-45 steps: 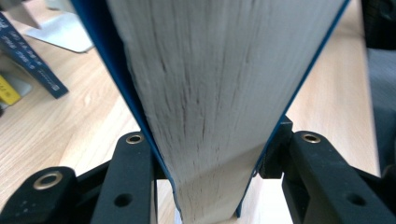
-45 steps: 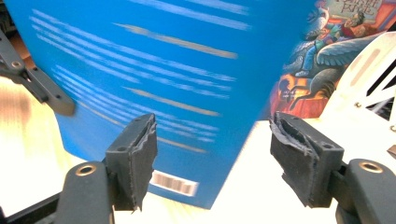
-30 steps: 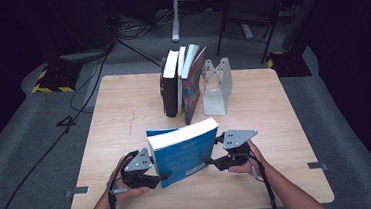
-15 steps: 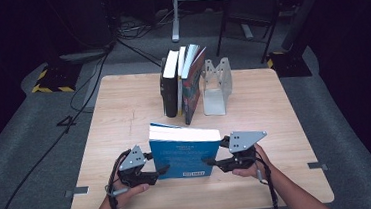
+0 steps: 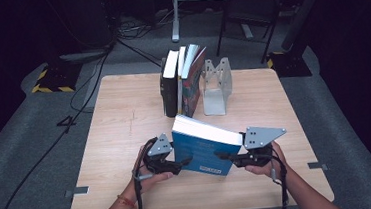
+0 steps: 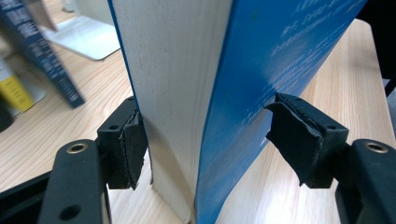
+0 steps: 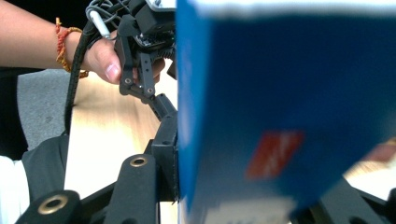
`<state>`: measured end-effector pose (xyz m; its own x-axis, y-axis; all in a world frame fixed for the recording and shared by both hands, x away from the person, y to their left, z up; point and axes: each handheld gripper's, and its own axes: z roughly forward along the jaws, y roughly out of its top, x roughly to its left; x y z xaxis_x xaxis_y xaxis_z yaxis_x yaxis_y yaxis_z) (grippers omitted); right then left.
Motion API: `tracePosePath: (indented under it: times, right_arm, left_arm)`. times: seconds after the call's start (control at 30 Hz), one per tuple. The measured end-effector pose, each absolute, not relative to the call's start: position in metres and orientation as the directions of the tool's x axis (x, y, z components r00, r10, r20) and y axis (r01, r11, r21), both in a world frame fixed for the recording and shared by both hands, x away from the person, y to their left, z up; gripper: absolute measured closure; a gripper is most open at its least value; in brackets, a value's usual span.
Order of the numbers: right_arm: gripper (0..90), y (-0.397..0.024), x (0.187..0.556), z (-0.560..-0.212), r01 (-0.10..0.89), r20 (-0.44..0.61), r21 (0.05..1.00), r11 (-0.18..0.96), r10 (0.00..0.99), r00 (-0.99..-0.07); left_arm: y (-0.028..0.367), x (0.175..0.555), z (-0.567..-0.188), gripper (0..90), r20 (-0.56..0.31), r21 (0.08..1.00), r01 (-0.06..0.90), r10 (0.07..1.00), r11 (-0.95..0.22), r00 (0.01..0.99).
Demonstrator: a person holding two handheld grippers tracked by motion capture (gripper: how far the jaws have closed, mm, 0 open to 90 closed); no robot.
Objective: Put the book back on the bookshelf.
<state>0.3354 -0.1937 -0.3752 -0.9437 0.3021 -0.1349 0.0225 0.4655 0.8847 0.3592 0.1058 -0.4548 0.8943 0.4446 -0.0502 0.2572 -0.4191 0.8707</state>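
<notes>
Tongs (image 5: 226,156) on blue book (image 5: 204,150), bookend (image 5: 216,84) beyond

The table (image 5: 124,119) is pale wood with a fine straight grain and a matt, smooth face; the blue book (image 5: 204,150) has a glossy card cover that catches the light, and its page block (image 6: 173,70) is cream paper, matt and faintly lined; the left gripper (image 6: 205,135) has matt black plastic jaws with brass-coloured rivets, and its pads (image 6: 292,135) look like soft, slightly rough black rubber; the right gripper (image 5: 226,156) carries a grey matt plate; the bookend (image 5: 216,84) looks like pale grey sheet metal, smooth; the floor (image 5: 41,146) is grey carpet, coarse.
</notes>
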Motion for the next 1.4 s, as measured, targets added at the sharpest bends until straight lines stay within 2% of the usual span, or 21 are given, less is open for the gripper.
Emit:
tracePosePath:
  times: [0.37, 0.47, 0.6, 0.73, 0.87, 0.97, 1.1, 1.23, 1.33, 1.4]
  right_arm:
    - [57.3, -0.210, 0.337, -0.357, 0.053, -0.119, 0.890, 0.453, 0.343, -0.932]
    - [58.8, -0.209, 0.339, -0.353, 0.068, -0.111, 0.874, 0.481, 0.334, -0.936]
    - [59.7, -0.206, 0.341, -0.348, 0.107, -0.079, 0.849, 0.518, 0.324, -0.943]
    - [60.1, -0.202, 0.335, -0.347, 0.101, -0.090, 0.841, 0.531, 0.322, -0.942]
    - [60.4, -0.201, 0.334, -0.345, 0.113, -0.086, 0.833, 0.542, 0.328, -0.941]
    - [60.5, -0.201, 0.335, -0.344, 0.122, -0.079, 0.830, 0.544, 0.332, -0.940]
    - [60.7, -0.201, 0.330, -0.346, 0.114, -0.088, 0.840, 0.530, 0.341, -0.936]
    - [60.8, -0.202, 0.333, -0.346, 0.131, -0.078, 0.844, 0.520, 0.360, -0.930]
    - [60.8, -0.206, 0.336, -0.345, 0.156, -0.060, 0.846, 0.510, 0.382, -0.922]
    - [60.9, -0.209, 0.337, -0.344, 0.165, -0.057, 0.844, 0.510, 0.390, -0.919]
  left_arm:
    - [0.082, 0.369, -0.454, 27.6, -0.053, 0.869, 0.246, 0.413, -0.429, 0.909]
    - [0.080, 0.369, -0.455, 24.9, -0.055, 0.867, 0.249, 0.414, -0.432, 0.909]
    - [0.082, 0.365, -0.454, 25.3, -0.054, 0.856, 0.258, 0.419, -0.448, 0.906]
    - [0.100, 0.353, -0.457, 29.0, -0.015, 0.812, 0.273, 0.449, -0.516, 0.893]
    - [0.130, 0.335, -0.466, 27.5, -0.006, 0.778, 0.314, 0.493, -0.545, 0.870]
    - [0.149, 0.321, -0.473, 27.3, 0.011, 0.730, 0.382, 0.569, -0.566, 0.823]
    - [0.169, 0.303, -0.480, 26.0, 0.013, 0.705, 0.417, 0.599, -0.573, 0.801]
    - [0.181, 0.299, -0.489, 24.3, 0.012, 0.676, 0.464, 0.638, -0.572, 0.770]
    - [0.185, 0.299, -0.495, 20.7, 0.045, 0.649, 0.485, 0.667, -0.585, 0.744]
    - [0.187, 0.302, -0.499, 19.6, 0.004, 0.655, 0.509, 0.676, -0.559, 0.737]
